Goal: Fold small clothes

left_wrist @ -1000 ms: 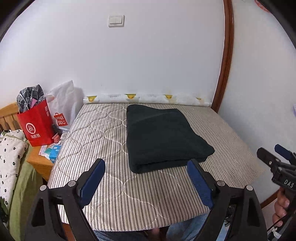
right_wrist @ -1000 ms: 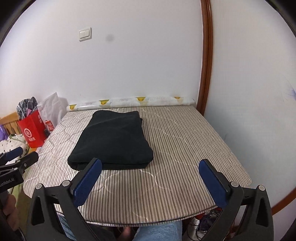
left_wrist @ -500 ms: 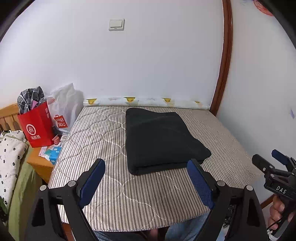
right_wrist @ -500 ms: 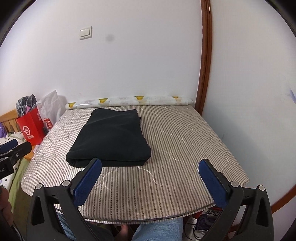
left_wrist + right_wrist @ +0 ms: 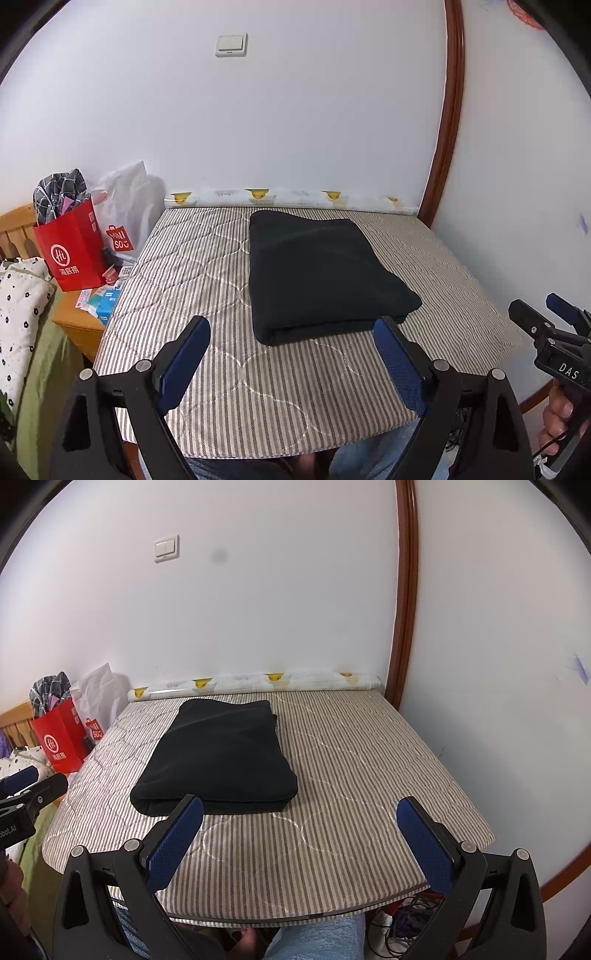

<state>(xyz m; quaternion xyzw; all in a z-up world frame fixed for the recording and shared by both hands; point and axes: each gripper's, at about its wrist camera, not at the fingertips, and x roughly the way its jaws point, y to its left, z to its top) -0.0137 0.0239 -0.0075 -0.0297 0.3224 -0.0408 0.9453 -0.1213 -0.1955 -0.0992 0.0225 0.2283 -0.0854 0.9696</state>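
A dark folded garment [image 5: 317, 273] lies flat on the striped quilted table cover [image 5: 207, 288], seen also as the garment [image 5: 221, 753] in the right wrist view. My left gripper [image 5: 291, 332] hangs open above the table's near edge, short of the garment's front fold, nothing between its blue pads [image 5: 184, 358]. My right gripper [image 5: 301, 812] is open too, to the right of the garment, empty. Each gripper shows at the edge of the other's view: right gripper [image 5: 546, 314], left gripper [image 5: 35, 781].
A red paper bag [image 5: 70, 251] with checked cloth and a white plastic bag [image 5: 125, 214] stand on a wooden stand [image 5: 79, 326] to the left. A roll with yellow ducks [image 5: 291, 197] lies along the back wall. Cables [image 5: 402, 919] lie under the table's right corner.
Both views have tilted up slightly, so the garment sits lower in the frames. Both grippers stay open and empty.
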